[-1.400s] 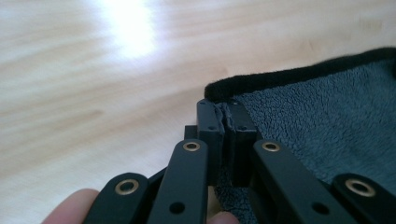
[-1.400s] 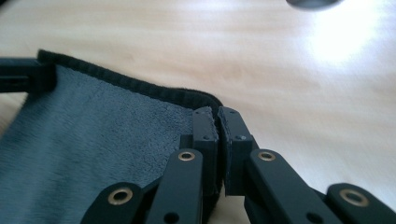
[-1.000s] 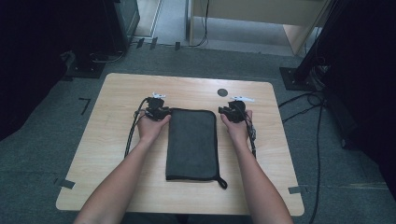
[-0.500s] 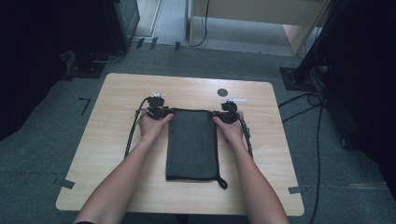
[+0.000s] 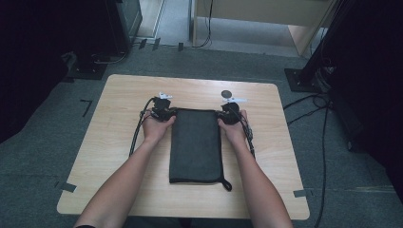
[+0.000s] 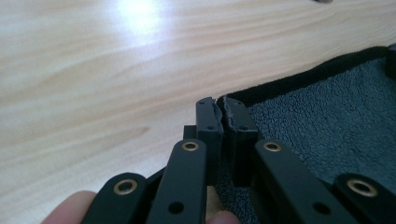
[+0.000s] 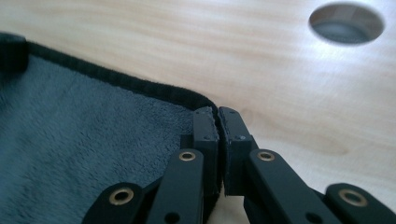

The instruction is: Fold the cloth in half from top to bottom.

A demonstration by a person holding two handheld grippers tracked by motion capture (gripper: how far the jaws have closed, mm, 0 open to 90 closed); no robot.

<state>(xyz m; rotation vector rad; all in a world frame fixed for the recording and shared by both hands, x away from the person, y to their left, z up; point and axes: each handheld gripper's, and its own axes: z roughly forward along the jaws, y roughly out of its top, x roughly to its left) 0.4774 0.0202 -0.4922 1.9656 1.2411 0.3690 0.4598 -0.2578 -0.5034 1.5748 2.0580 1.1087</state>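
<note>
A dark grey rectangular terry towel with black hem (image 5: 196, 145) is laid flat in the middle of the light wooden table (image 5: 109, 142). Its long axis runs from the near edge of the table to the far one, and a small black loop (image 5: 226, 184) is seen at its near right corner. The far left corner is pinched by the left gripper (image 5: 167, 113), the far right corner by the right gripper (image 5: 222, 115); both pairs of jaws have just been closing and are pressed together on the hem. Beyond, a round hole (image 5: 226, 93) is cut in the table.
</note>
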